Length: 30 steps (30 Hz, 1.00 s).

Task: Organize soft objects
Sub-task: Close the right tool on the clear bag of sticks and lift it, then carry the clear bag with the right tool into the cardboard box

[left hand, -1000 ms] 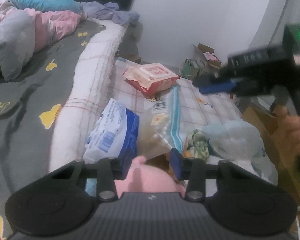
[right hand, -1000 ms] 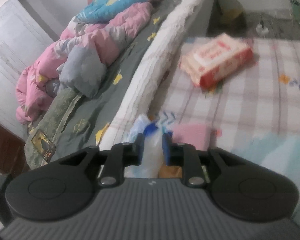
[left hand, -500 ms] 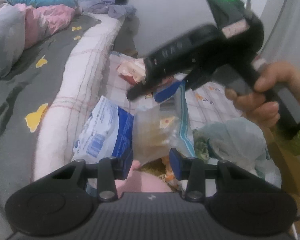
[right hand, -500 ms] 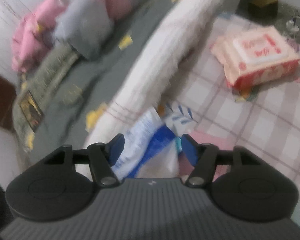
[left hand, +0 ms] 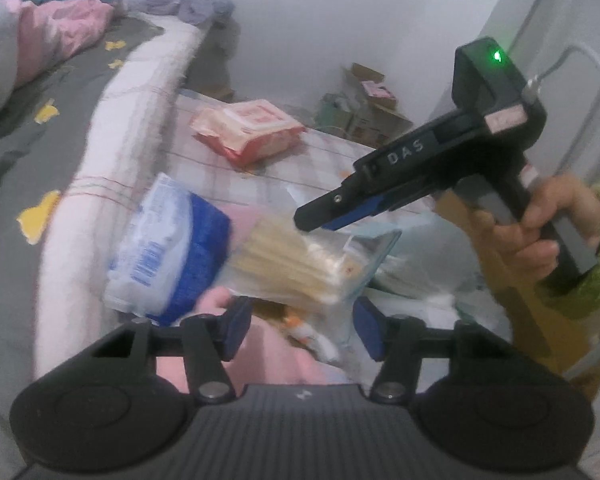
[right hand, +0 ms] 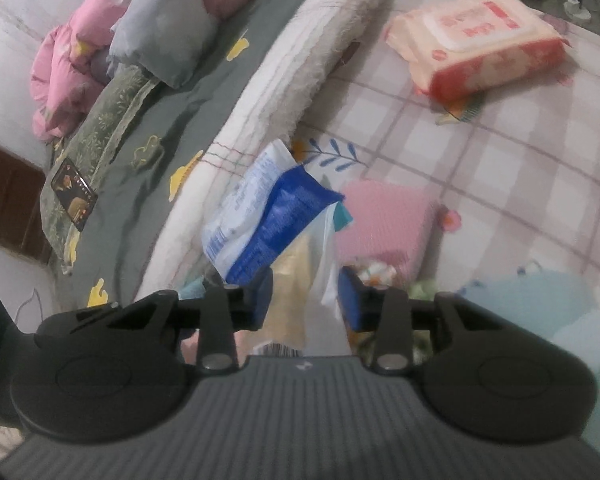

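A clear zip bag [left hand: 296, 264] with beige contents lies tilted and blurred just past my left gripper [left hand: 303, 330]. That gripper's jaws are opening, wide apart, with a pink soft thing [left hand: 268, 356] low between them and not squeezed. My right gripper [left hand: 320, 218], held by a hand, reaches in from the right onto the bag's upper end. In the right wrist view the zip bag [right hand: 300, 268] fills the gap of the right gripper [right hand: 305, 300]; its jaws are closing and the pads touch the bag's sides. A blue-and-white soft pack [right hand: 260, 224] leans beside it.
A red-and-pink wipes pack [right hand: 480, 48] lies farther off on the checked mat [right hand: 520, 168]. A pink folded cloth [right hand: 384, 220] and a pale blue plastic bag [right hand: 540, 312] lie near. The bed [left hand: 28, 152] with a pink duvet runs along the left. Cardboard boxes [left hand: 376, 108] stand by the wall.
The right gripper swung in from the right, widened, then narrowed around the zip bag. The left jaws spread apart, and the bag tipped over toward the right.
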Available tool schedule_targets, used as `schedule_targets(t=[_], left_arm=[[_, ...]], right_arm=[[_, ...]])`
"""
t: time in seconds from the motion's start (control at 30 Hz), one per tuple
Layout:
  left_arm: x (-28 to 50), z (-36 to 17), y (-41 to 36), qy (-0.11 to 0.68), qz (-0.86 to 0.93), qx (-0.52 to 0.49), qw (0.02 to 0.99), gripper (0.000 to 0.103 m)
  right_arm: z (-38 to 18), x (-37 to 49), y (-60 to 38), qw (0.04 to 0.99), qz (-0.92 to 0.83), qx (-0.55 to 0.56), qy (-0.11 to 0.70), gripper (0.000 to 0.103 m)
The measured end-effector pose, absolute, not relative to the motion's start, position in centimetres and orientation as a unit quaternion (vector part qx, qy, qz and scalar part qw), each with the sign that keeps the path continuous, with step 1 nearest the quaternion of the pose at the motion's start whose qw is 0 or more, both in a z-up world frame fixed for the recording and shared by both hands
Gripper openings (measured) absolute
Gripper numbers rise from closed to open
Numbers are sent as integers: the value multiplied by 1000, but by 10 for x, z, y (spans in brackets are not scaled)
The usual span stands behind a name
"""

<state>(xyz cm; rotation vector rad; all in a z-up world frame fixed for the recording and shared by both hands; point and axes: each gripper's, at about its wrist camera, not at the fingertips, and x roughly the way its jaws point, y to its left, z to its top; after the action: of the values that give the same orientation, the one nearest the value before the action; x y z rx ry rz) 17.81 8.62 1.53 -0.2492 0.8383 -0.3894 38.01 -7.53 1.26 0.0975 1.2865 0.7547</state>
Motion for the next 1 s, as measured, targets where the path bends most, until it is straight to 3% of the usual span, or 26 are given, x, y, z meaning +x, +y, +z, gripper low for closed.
schedule_targets(t=[0.17, 0.5, 0.7, 1.0], left_arm=[[183, 10, 73, 417, -202, -145, 874, 65], [212, -9, 55, 459, -159, -154, 860, 64], [220, -14, 49, 482, -151, -151, 850, 67], [231, -15, 43, 501, -144, -153, 839, 75]], right_arm=[[7, 361, -103, 748, 319, 73, 577, 34], [-7, 364, -130, 741, 313, 157, 572, 36], [-11, 371, -111, 731, 339, 138, 576, 50], [-17, 374, -109, 709, 349, 143, 596, 52]])
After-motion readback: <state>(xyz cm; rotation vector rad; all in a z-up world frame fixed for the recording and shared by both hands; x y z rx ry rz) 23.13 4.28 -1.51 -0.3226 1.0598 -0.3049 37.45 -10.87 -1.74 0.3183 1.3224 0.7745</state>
